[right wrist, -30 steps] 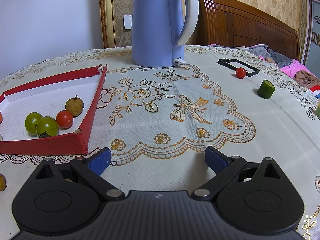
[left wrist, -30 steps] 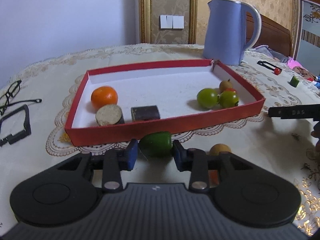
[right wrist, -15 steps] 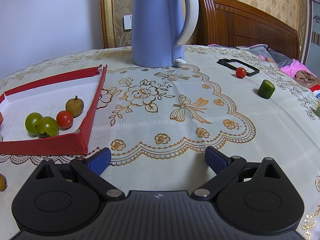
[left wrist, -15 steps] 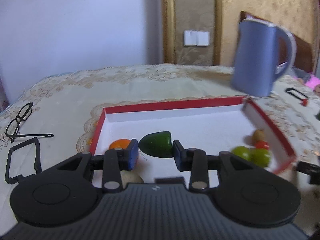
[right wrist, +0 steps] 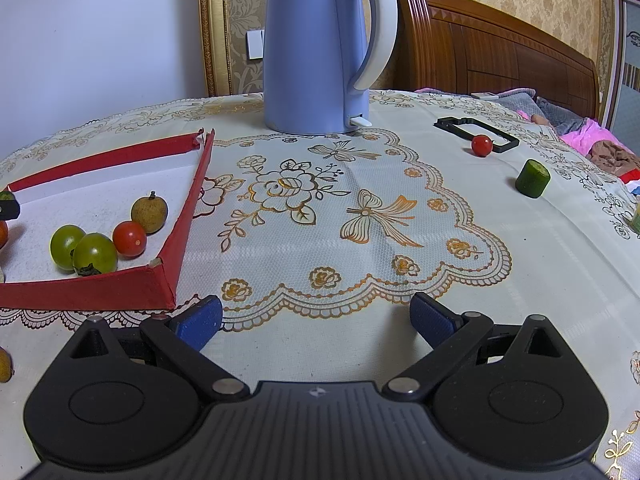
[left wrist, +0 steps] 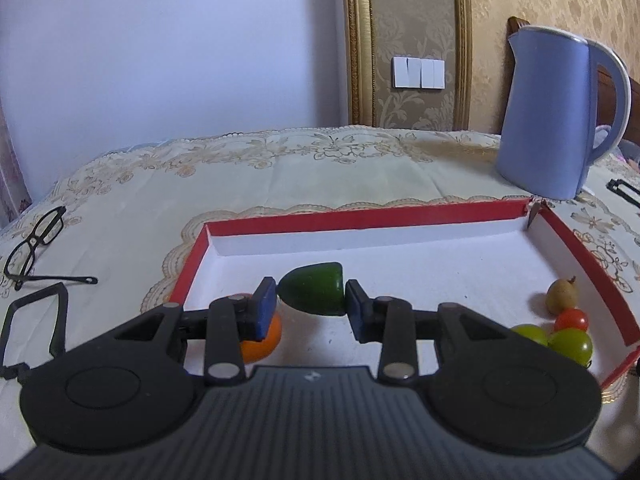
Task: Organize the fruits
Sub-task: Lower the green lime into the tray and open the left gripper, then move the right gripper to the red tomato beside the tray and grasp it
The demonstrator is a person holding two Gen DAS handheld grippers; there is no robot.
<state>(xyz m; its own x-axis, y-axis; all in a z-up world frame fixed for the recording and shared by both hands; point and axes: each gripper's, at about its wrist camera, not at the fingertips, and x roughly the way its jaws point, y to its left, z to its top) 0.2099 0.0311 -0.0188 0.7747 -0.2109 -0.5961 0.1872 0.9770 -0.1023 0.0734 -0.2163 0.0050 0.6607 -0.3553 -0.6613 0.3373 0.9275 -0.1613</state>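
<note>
While clamped in the left gripper [left wrist: 311, 307] above the red tray [left wrist: 360, 216], green fruit piece [left wrist: 314, 288] unplaced; tomatoes [right wrist: 86, 250], orange [left wrist: 262, 340] inside; red tomato [right wrist: 481, 146], cucumber chunk [right wrist: 533, 178] outside; right gripper [right wrist: 316, 318] released, empty.

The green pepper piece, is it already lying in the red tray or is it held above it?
Held above it. The left gripper is shut on the green pepper piece, over the red tray; no contact with the floor shows.

Glossy plastic kettle [right wrist: 316, 48], lace-patterned cloth tablecloth [right wrist: 360, 208], matt red cardboard tray [left wrist: 360, 216]
</note>
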